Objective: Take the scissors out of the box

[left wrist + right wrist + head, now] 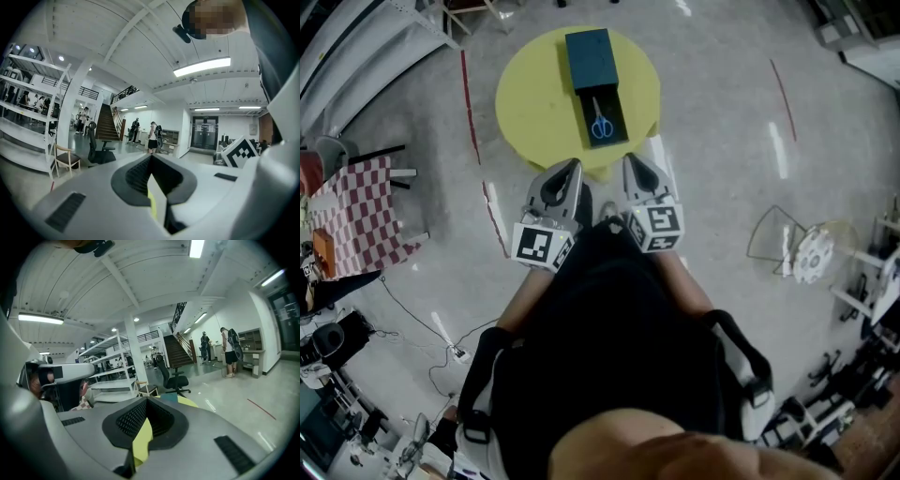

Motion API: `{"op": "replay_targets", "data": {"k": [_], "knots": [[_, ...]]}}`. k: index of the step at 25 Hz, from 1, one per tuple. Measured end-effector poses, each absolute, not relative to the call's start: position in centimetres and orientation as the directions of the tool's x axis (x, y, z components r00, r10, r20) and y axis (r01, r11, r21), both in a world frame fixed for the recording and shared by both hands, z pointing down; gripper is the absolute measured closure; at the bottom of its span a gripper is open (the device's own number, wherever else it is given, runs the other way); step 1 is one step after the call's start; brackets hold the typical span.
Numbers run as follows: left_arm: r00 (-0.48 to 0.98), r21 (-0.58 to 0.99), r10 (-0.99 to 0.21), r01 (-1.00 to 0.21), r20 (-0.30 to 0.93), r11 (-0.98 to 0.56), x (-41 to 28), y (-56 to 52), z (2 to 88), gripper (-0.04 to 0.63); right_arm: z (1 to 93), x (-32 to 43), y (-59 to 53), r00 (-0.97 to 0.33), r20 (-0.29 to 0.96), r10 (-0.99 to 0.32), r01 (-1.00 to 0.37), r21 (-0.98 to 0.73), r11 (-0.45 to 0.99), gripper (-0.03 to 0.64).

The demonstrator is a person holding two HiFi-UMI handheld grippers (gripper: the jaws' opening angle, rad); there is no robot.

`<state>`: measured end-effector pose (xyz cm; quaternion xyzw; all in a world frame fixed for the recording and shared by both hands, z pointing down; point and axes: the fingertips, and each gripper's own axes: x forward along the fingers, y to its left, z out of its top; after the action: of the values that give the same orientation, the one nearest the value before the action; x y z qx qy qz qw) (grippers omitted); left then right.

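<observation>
Table [530, 112]: yellow. Box [589, 56]: dark teal. Scissors [601, 125]: blue handles. Cloth [356, 220]: red-and-white check. Floor [722, 141]: pale grey, red lines.

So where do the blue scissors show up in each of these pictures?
Head view: scissors top centre, lying in the open dark box.
Left gripper view: not in it.
Right gripper view: not in it.
Shared landmark: yellow table, under the box in head view, past the jaw tips in right gripper view.

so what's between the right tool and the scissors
In the head view, only the box's near rim and a bare strip of table; nothing else.
</observation>
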<state>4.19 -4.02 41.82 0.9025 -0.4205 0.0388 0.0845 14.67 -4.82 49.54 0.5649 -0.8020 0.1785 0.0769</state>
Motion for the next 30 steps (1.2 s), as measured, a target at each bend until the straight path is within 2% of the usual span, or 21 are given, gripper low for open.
{"op": "replay_targets", "data": {"k": [9, 17, 24, 30], "knots": [[0.681, 0.150, -0.720, -0.732, 0.131, -0.665, 4.1, -10.9, 42.5, 0.598, 51.8, 14.0, -10.9, -0.314, 0.388, -0.866, -0.948, -0.177, 0.264, 0.618], [0.683, 0.236, -0.715, -0.727, 0.150, -0.645, 3.3, -16.0, 43.7, 0.598, 56.7, 13.3, -14.7, -0.283, 0.512, -0.811, -0.959, -0.158, 0.234, 0.618], [0.684, 0.274, -0.709, -0.725, 0.173, -0.632, 2.6, -19.2, 45.3, 0.598, 63.0, 12.3, -16.8, -0.274, 0.653, -0.706, -0.961, -0.153, 0.231, 0.617], [0.690, 0.293, -0.699, -0.719, 0.187, -0.631, 2.2, -21.4, 46.3, 0.598, 69.5, 11.7, -17.1, -0.240, 0.801, -0.549, -0.966, -0.143, 0.213, 0.606]]}}
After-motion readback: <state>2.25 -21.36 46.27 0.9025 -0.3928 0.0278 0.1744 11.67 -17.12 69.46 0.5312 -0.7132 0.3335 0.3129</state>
